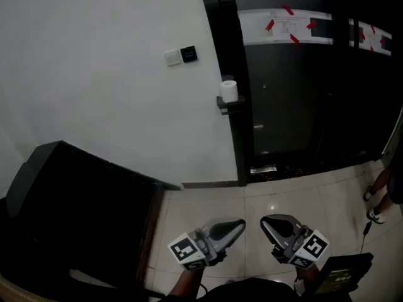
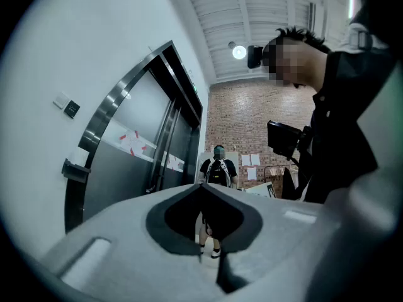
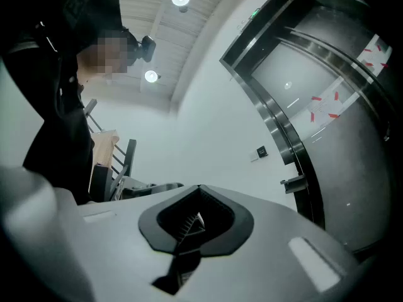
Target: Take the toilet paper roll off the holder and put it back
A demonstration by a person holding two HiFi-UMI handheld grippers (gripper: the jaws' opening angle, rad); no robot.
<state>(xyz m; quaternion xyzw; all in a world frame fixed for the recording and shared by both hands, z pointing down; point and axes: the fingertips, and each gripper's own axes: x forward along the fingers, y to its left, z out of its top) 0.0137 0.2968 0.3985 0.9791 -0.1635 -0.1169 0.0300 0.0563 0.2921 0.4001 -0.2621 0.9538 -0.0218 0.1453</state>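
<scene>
A white toilet paper roll [image 1: 229, 90] stands on a small black holder [image 1: 232, 105] fixed to the dark door frame, far ahead of me. Both grippers hang low near my body, well short of it. My left gripper [image 1: 241, 224] is shut with nothing between its jaws, and so is my right gripper [image 1: 265, 221]. In the left gripper view the joined jaws [image 2: 203, 187] point past the holder [image 2: 74, 169] at the far left. In the right gripper view the closed jaws [image 3: 199, 189] aim at the white wall, with the holder [image 3: 295, 182] to the right.
A dark cabinet [image 1: 75, 200] stands at my left against the white wall. Wall switches [image 1: 181, 55] sit left of the door frame. The dark doors [image 1: 296, 93] carry a taped paper sheet. A person [image 2: 217, 168] stands further down the tiled floor [image 1: 283, 194], and someone's feet [image 1: 374, 206] show at the right.
</scene>
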